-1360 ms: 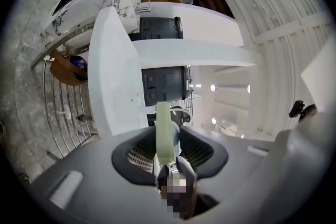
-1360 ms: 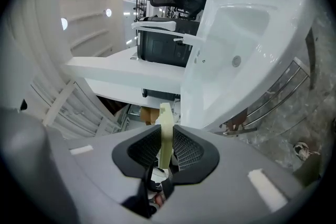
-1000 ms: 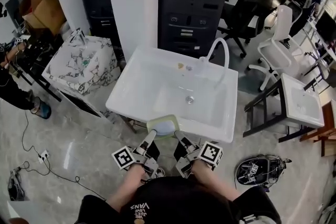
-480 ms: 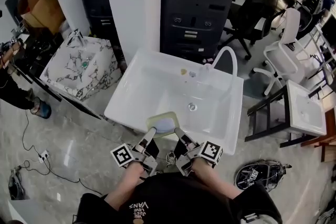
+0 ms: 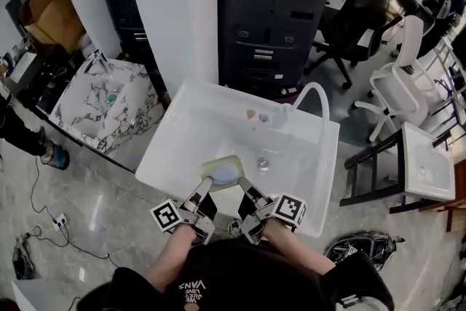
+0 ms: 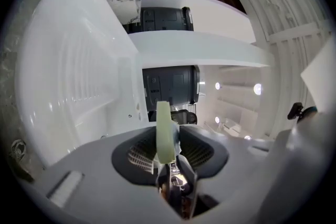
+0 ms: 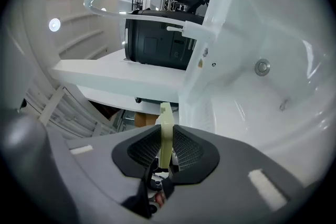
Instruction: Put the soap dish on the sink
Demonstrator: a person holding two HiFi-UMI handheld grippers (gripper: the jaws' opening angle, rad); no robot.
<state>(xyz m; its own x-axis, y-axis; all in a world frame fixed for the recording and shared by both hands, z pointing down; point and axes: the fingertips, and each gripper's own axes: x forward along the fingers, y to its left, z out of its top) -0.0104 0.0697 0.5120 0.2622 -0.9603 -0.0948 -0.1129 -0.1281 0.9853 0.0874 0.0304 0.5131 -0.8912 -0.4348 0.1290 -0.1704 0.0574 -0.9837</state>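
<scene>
A pale green soap dish with a bluish inside hangs level over the front part of the white sink. My left gripper is shut on its left rim and my right gripper is shut on its right rim. In the left gripper view the dish's rim stands edge-on between the dark pads of the left gripper. The right gripper view shows the same rim clamped in the right gripper, with the sink's drain beyond.
The sink has a curved white faucet at its back right. A marble-patterned basin stands to the left, a dark cabinet behind, office chairs and another white sink to the right. Cables lie on the floor.
Both grippers have carried the dish forward, from the sink's front rim to over the basin. The grip on the dish is unchanged.
</scene>
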